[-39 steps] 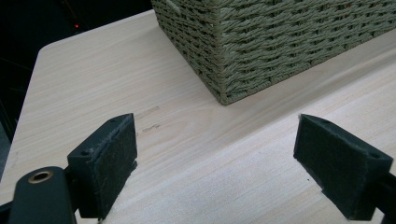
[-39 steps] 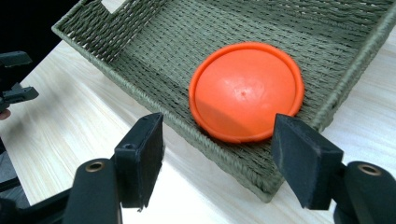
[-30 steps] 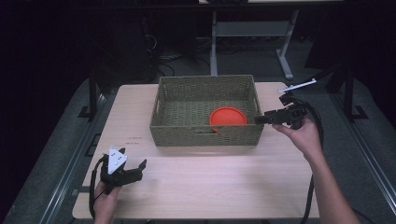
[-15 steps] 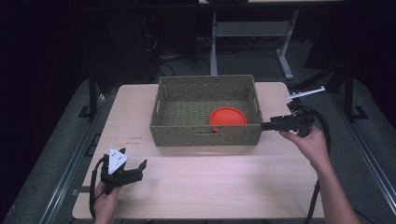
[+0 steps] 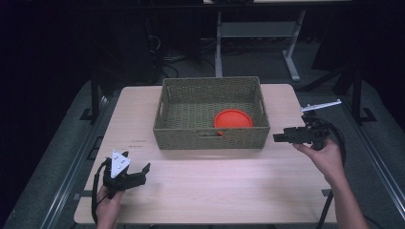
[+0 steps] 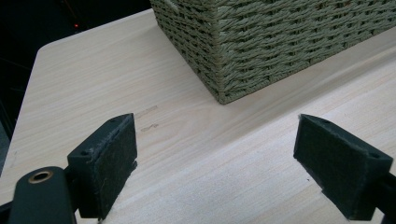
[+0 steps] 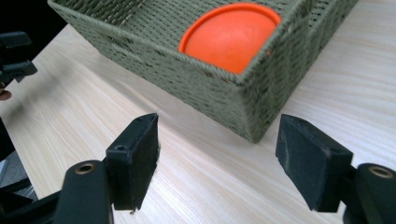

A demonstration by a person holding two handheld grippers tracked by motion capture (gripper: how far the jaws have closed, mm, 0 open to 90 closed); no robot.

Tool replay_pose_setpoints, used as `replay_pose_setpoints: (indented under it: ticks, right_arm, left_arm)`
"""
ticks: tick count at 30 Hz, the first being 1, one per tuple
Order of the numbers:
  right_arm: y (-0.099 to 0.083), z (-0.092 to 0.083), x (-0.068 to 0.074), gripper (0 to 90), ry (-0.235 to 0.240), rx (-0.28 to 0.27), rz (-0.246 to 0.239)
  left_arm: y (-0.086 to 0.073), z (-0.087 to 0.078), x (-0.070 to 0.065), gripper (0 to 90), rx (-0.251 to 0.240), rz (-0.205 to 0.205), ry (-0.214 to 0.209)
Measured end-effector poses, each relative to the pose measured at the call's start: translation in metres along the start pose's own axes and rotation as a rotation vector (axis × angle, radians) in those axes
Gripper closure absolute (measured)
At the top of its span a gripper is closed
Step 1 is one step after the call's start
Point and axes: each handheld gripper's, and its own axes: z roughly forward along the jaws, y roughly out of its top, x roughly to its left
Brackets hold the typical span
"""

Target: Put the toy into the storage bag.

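A green woven basket (image 5: 210, 138) stands at the middle of the wooden table (image 5: 215, 181). An orange round plate (image 5: 232, 119) leans inside against its front right wall, also seen over the basket rim (image 7: 219, 70) as an orange plate (image 7: 229, 35). My right gripper (image 5: 278, 138) hovers open just right of the basket's front right corner, nothing between its pads (image 7: 137, 158). At the table's front left my left gripper (image 5: 142, 172) rests open and empty, aimed toward the basket's front left corner (image 6: 224, 79).
Bare tabletop spreads in front of the basket between the two grippers. Cables trail from both grippers over the table's edges. Beyond the table lie a dark floor, metal frame legs (image 5: 218, 43) and cables.
My right gripper has drawn back from the basket's right rim, moving nearer the person and lower, out past the basket's front right corner. The left gripper has stayed still.
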Motion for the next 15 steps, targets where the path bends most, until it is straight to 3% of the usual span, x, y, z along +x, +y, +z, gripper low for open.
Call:
replay_pose_setpoints:
  ticks: [15]
  right_arm:
    - [-0.026,0.001,-0.01,27.5,-0.01,0.014,0.016]
  left_arm:
    - [0.0,0.0,-0.001,12.8,0.0,-0.003,-0.002]
